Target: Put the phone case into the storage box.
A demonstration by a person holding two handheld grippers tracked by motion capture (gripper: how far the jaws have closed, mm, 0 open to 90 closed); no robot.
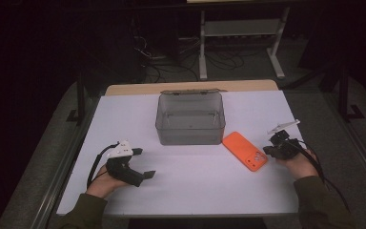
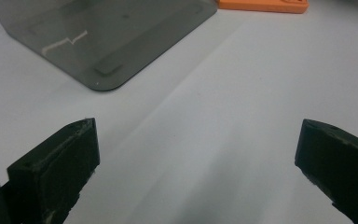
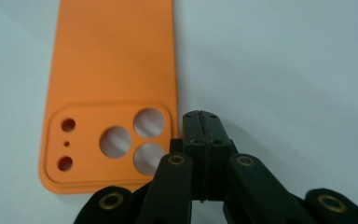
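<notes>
Now we see orange phone case [image 1: 244, 151] flat on white table [image 1: 195, 186], right of centre in high view, camera cutouts toward lower right, just right of grey clear box [image 1: 190, 119] at frame centre. Right gripper [image 1: 272, 151] at right edge of case, jaws pressed together, nothing between; in right gripper view its tips [image 3: 201, 128] sit just beside case's cutout corner [image 3: 112, 140]. Left gripper [image 1: 145, 164] at lower left, jaws wide apart, empty; we see box corner [image 2: 102, 46] upper left in left gripper view.
</notes>
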